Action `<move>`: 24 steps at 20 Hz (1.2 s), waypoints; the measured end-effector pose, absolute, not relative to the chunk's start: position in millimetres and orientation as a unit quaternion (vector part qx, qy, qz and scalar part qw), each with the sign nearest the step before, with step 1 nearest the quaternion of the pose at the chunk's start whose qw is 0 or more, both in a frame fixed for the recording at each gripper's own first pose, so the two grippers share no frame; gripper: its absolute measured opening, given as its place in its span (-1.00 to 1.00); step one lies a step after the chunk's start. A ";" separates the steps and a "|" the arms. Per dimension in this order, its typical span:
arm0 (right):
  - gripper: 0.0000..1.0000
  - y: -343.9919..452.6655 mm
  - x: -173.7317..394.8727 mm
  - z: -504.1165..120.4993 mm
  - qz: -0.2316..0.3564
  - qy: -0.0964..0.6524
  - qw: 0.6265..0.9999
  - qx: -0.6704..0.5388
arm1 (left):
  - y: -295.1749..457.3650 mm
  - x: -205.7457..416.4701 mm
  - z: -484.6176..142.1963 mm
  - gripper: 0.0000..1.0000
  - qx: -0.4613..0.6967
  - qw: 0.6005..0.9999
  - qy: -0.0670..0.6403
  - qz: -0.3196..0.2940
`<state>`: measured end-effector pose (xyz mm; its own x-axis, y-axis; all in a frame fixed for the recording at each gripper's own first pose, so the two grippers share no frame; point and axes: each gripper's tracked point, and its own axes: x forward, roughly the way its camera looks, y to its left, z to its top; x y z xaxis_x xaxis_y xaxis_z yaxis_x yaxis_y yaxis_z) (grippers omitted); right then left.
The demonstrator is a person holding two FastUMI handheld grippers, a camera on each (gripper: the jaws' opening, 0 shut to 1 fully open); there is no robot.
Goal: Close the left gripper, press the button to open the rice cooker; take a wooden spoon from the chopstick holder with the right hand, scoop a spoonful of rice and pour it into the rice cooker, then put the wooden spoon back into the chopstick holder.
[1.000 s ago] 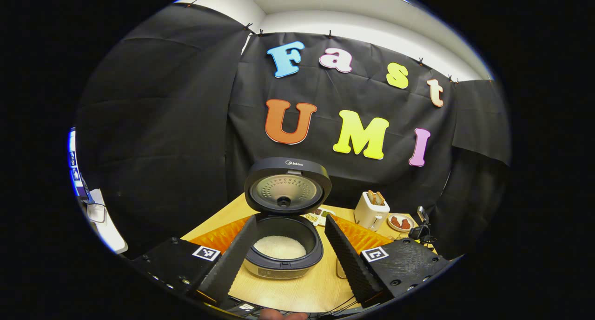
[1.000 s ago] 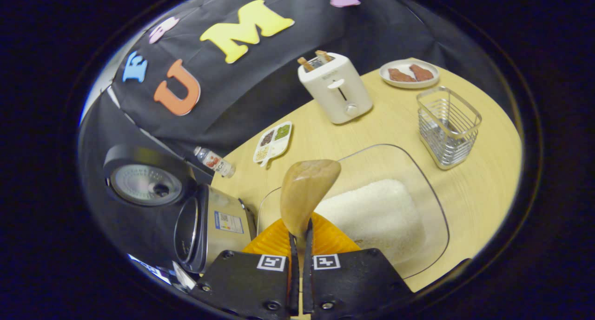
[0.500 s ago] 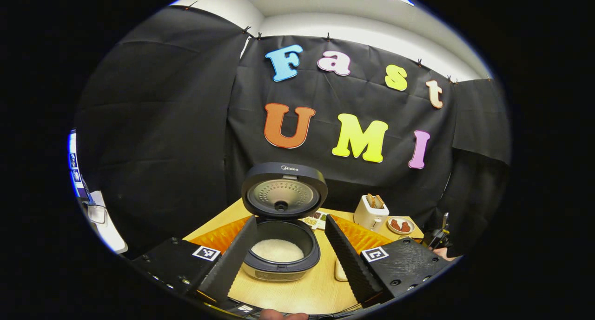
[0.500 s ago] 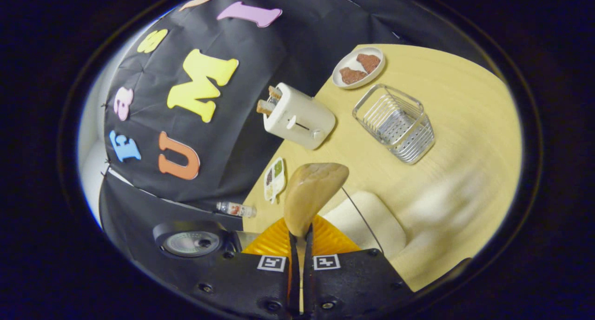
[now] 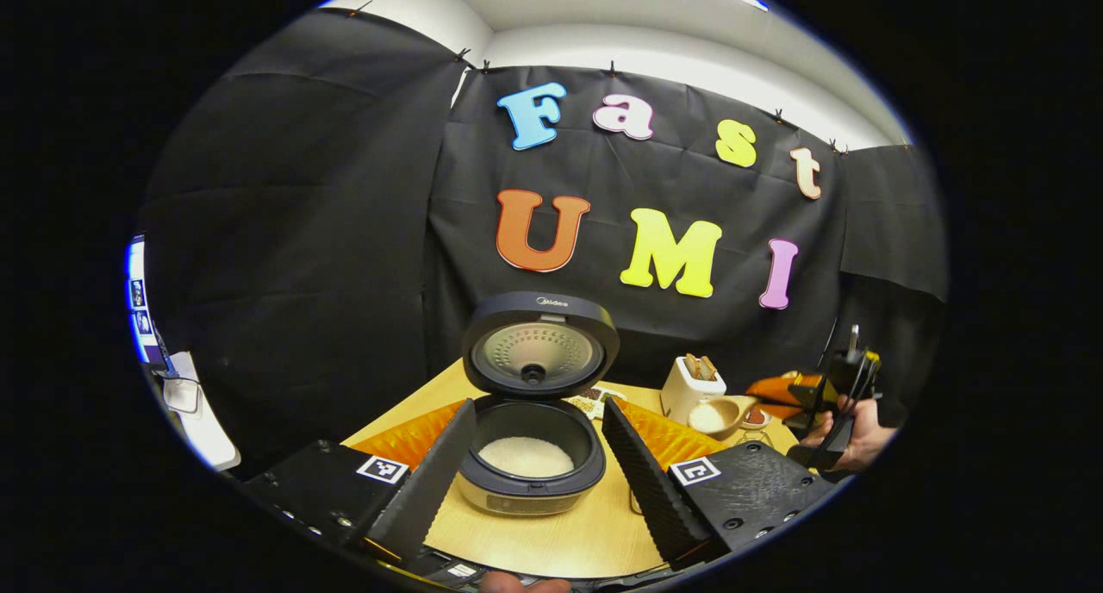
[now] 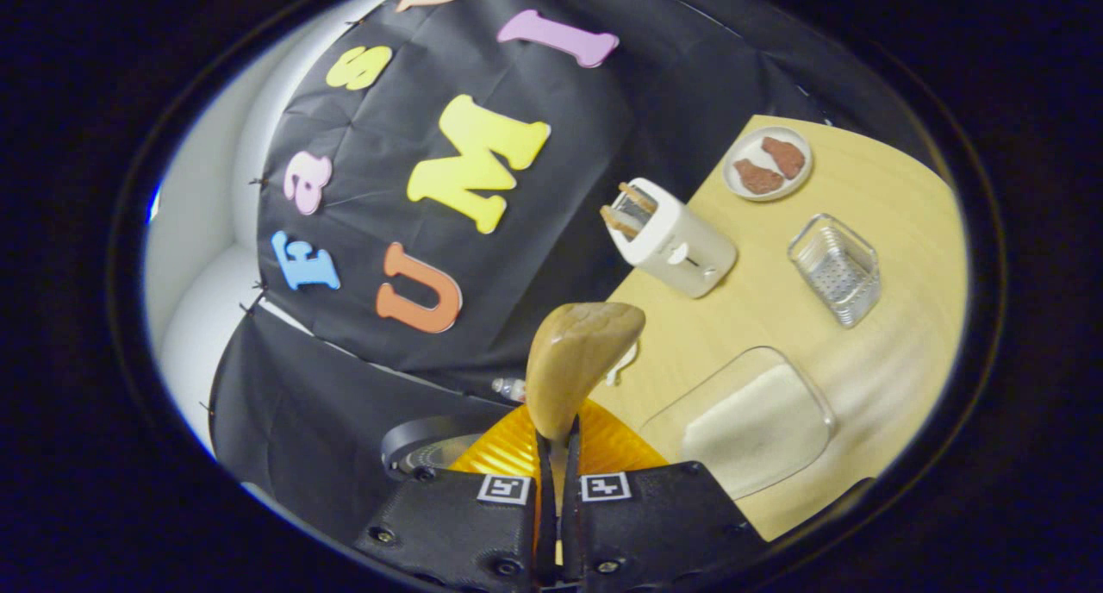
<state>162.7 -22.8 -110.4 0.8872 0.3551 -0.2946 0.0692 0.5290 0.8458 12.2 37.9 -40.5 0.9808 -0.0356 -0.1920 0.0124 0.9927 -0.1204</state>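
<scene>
The rice cooker (image 5: 527, 481) stands open on the table, its lid (image 5: 540, 356) upright and white rice (image 5: 526, 455) in the pot. My left gripper (image 5: 536, 408) is open, its fingers framing the cooker without touching it. My right gripper (image 6: 556, 442) is shut on the handle of the wooden spoon (image 6: 582, 352), whose bowl shows its back here. In the left gripper view the spoon (image 5: 712, 416) carries white rice, held above the table right of the cooker by the right gripper (image 5: 831, 386) and a hand (image 5: 857, 438). The metal chopstick holder (image 6: 836, 267) stands beyond the glass rice container (image 6: 748, 421).
A white toaster (image 6: 676, 240) with bread and a plate (image 6: 748, 149) with brown pieces sit at the table's (image 6: 896, 222) far side. A small seasoning tray (image 5: 590, 396) lies behind the cooker. A little bottle (image 6: 508, 389) lies by the wall, next to the cooker lid (image 6: 422, 445).
The right gripper has risen from the rice container with the spoon and swung toward the cooker, coming into the left gripper view with rice on the spoon. The left gripper barely moved.
</scene>
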 end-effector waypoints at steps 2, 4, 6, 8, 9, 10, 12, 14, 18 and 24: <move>-0.84 16.8 171.4 -92.3 0.111 0.219 0.854 0.459 | 52.3 3.9 -46.7 0.91 -0.049 0.994 0.102 -0.003; -0.84 55.0 180.4 -86.3 0.130 0.223 0.862 0.435 | 67.3 -5.8 -51.5 0.90 -0.047 0.993 0.106 0.003; -0.83 88.3 189.3 -91.0 0.141 0.229 0.875 0.404 | 79.3 -13.4 -53.2 0.90 -0.047 0.994 0.103 0.005; -0.84 117.1 197.7 -101.3 0.145 0.245 0.881 0.378 | 86.0 -15.2 -54.3 0.90 -0.044 0.995 0.094 -0.009; -0.84 130.4 200.0 -107.9 0.147 0.253 0.882 0.369 | 87.8 -15.3 -58.0 0.90 -0.041 0.994 0.096 -0.019; -0.84 140.5 203.1 -112.5 0.147 0.258 0.887 0.354 | 94.4 -13.9 -62.9 0.90 -0.040 0.994 0.098 -0.025; -0.84 153.0 207.7 -120.8 0.134 0.262 0.900 0.323 | 107.9 -10.2 -67.9 0.90 -0.040 0.994 0.099 -0.026; -0.84 165.1 209.0 -124.9 0.126 0.261 0.912 0.289 | 116.6 -4.4 -71.3 0.90 -0.048 0.994 0.096 -0.024; -0.84 175.4 215.9 -141.5 0.099 0.263 0.936 0.210 | 127.6 3.1 -72.9 0.90 -0.057 0.995 0.078 -0.024; -0.83 187.9 218.9 -151.8 0.080 0.257 0.957 0.113 | 131.1 11.3 -83.8 0.90 -0.066 0.995 0.065 -0.032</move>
<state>218.9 187.9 -151.8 0.8552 0.2112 -0.4732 -0.0956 0.9618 0.2566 11.3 131.1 -83.8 0.9895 -0.0724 -0.1253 0.0553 0.9893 -0.1351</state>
